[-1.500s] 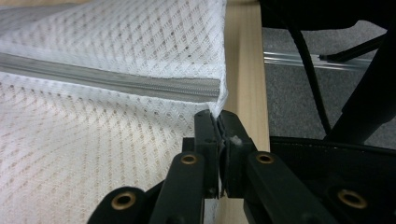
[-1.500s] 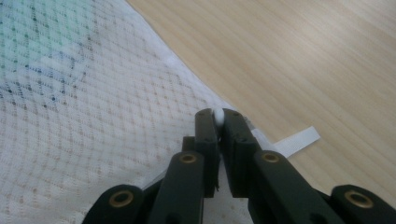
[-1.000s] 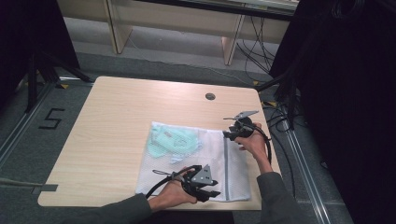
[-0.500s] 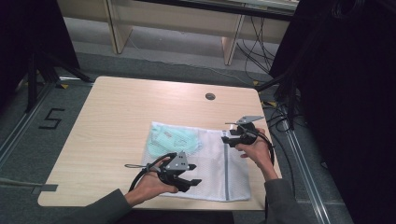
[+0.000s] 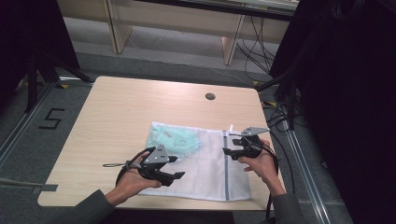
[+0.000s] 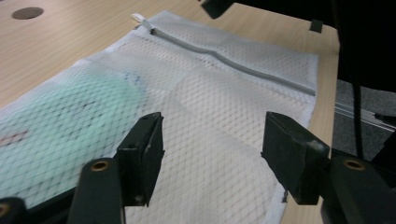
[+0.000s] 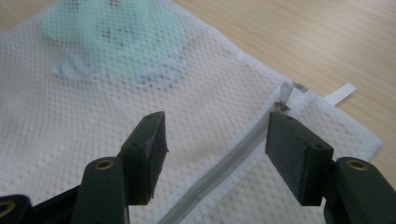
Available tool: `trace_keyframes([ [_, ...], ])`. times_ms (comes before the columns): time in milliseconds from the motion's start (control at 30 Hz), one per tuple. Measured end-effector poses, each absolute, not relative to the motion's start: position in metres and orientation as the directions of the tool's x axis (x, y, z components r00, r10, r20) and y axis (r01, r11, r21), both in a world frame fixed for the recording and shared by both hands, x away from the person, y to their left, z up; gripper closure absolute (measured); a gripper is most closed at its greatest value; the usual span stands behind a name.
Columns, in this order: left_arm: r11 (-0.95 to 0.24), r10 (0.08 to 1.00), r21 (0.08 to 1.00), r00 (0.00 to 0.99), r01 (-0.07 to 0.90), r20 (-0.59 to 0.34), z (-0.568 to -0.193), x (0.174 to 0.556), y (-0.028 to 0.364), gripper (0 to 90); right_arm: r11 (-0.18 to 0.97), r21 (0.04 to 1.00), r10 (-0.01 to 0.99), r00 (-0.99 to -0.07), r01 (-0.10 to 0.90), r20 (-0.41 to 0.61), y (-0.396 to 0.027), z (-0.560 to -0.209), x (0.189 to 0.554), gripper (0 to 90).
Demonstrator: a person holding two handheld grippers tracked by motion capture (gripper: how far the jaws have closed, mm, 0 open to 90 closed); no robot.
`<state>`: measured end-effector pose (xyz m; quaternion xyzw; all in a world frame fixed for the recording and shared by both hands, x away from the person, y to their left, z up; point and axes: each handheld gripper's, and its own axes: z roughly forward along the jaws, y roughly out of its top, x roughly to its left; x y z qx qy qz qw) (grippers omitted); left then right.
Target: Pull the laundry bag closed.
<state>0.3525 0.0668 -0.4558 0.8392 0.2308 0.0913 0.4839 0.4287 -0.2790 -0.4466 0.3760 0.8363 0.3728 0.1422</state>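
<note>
High view: white mesh bag [image 5: 205,168] flat on table [image 5: 116,116], near front edge, mint garment [image 5: 173,139] inside, at bag's far-left end. Left gripper [image 5: 180,168] over bag's left edge, jaws just been opening, nothing between. Right gripper [image 5: 226,143] at bag's zipper [image 5: 226,163], likewise spread, empty.

Left gripper view: risk — pads snag mesh, drag bag off table front.

Right gripper view: zipper pull [image 7: 284,103] beyond jaws; small, easily missed. Grommet hole [image 5: 210,96] far behind bag, nothing blocking.

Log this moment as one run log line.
left tongs: opening, empty | right tongs: opening, empty | mesh bag: flat on table, zipped | green cloth: inside bag
</note>
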Motion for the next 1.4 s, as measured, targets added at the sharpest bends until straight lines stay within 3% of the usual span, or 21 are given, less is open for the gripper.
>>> trace_keyframes([
  [533,-0.391,0.564,0.853,0.822,0.346,-0.075,-0.455,0.348,0.102,31.8,0.453,0.702,0.725,-0.685,0.55,0.069,-0.286,-0.457,0.392,34.2],
  [700,-0.421,0.505,0.838,0.857,0.347,-0.101,-0.457,0.343,0.109,27.7,0.45,0.685,0.737,-0.672,0.573,0.078,-0.287,-0.461,0.379,33.4],
  [800,-0.438,0.516,0.836,0.854,0.33,-0.066,-0.457,0.339,0.111,24.8,0.448,0.699,0.73,-0.68,0.557,0.073,-0.288,-0.464,0.374,32.1],
  [1133,-0.383,0.567,0.847,0.818,0.368,-0.099,-0.452,0.335,0.131,18.9,0.447,0.695,0.735,-0.675,0.563,0.074,-0.294,-0.469,0.353,29.6],
  [1167,-0.37,0.576,0.849,0.81,0.378,-0.109,-0.454,0.334,0.132,18.5,0.465,0.662,0.734,-0.674,0.587,0.082,-0.296,-0.467,0.351,29.3],
  [1367,-0.409,0.58,0.837,0.811,0.364,-0.069,-0.456,0.331,0.137,16.3,0.423,0.661,0.761,-0.639,0.62,0.113,-0.297,-0.468,0.34,28.3],
  [1400,-0.425,0.577,0.83,0.815,0.361,-0.058,-0.455,0.331,0.138,15.8,0.439,0.677,0.753,-0.653,0.591,0.082,-0.298,-0.471,0.339,28.1],
])
